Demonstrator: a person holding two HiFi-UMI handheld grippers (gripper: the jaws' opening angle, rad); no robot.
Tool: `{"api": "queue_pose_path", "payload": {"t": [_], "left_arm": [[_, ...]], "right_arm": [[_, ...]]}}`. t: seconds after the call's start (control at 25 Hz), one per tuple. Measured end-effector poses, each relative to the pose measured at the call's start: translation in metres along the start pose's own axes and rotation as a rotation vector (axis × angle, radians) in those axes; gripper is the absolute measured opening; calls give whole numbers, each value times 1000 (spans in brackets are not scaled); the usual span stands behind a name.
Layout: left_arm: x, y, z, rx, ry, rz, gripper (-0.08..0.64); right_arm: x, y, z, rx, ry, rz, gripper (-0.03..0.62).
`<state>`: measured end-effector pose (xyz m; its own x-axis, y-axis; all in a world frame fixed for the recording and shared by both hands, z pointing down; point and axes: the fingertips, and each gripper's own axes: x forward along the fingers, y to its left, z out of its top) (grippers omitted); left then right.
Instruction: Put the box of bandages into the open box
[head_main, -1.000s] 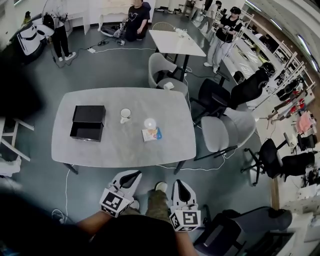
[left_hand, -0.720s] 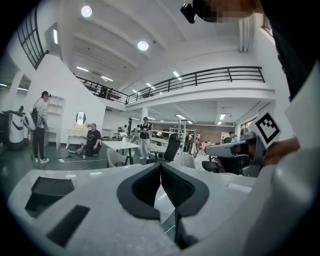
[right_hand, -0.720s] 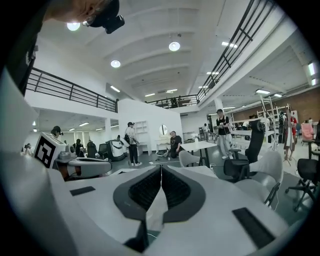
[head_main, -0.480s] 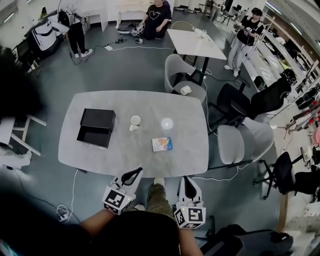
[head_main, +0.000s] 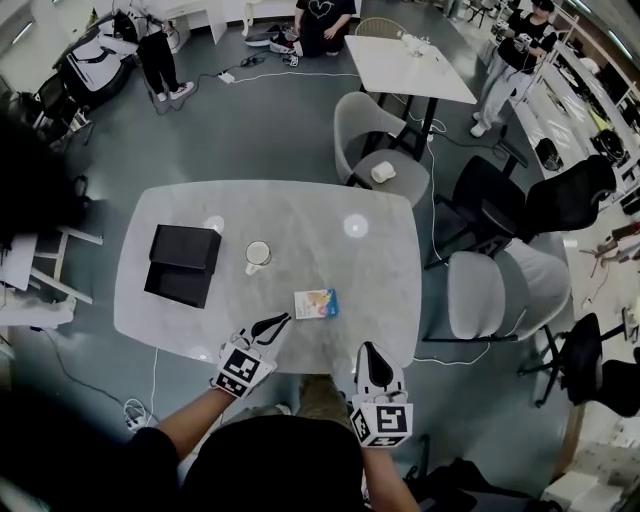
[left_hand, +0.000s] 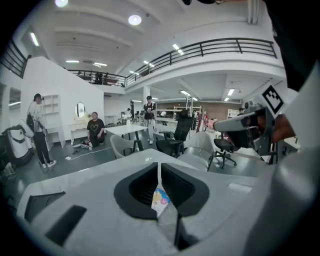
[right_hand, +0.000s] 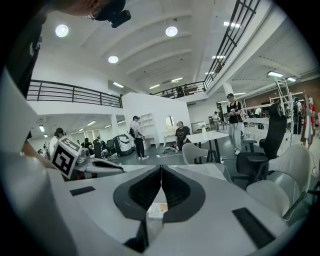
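Grey tabletop fills more of your head view than it did a second ago, and it now reaches down to your grippers: back then both hung over the floor short of the near edge, while now the left gripper has its tips over the table and the right gripper points at the rim. The box of bandages lies flat where it lay before, near that edge, just ahead of the left gripper's tips, with the white cup beyond it and the open box well apart to the left, lid tipped back. Your dark sleeves and torso cover the bottom of the view, and a dark blurred mass cuts off the left side. From the left gripper view your jaws are pressed together with nothing gripped; only a sliver of the bandage box shows through the gap below the tips, its print too small to read. Across in the right gripper view the jaws are likewise closed and empty, and a corner of the same box peeps through
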<state>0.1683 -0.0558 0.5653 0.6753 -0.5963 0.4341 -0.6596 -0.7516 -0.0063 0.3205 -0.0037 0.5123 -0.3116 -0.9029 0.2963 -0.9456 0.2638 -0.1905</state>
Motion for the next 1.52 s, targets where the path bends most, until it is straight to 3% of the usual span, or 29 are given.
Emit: {"api": "queue_pose_path", "payload": {"t": [0.4, 0.44, 0.52, 0.6, 0.68, 0.84, 1.16, 1.36, 1.52], "left_arm": [[102, 9, -72, 63, 256, -88, 23], [111, 7, -82, 74, 289, -113, 50], [130, 2, -101, 101, 360, -166, 187], [148, -2, -116, 152, 425, -205, 256], [162, -2, -132, 195, 483, -233, 304], [186, -4, -164, 188, 595, -308, 362], [210, -5, -208, 278, 734, -385, 401], [222, -1, -218, 265, 768, -371, 411], [231, -5, -228, 290, 804, -404, 423]], "right_arm": [[56, -57, 3, 21, 47, 61, 12], [60, -63, 2, 28, 53, 61, 12], [64, -76, -4, 43, 69, 55, 12], [68, -89, -10, 55, 89, 45, 12], [71, -99, -14, 60, 105, 38, 12], [80, -112, -17, 70, 125, 51, 12], [93, -139, -24, 106, 163, 56, 12], [99, -142, -34, 147, 195, 69, 12], [102, -139, -40, 162, 209, 83, 12]]}}
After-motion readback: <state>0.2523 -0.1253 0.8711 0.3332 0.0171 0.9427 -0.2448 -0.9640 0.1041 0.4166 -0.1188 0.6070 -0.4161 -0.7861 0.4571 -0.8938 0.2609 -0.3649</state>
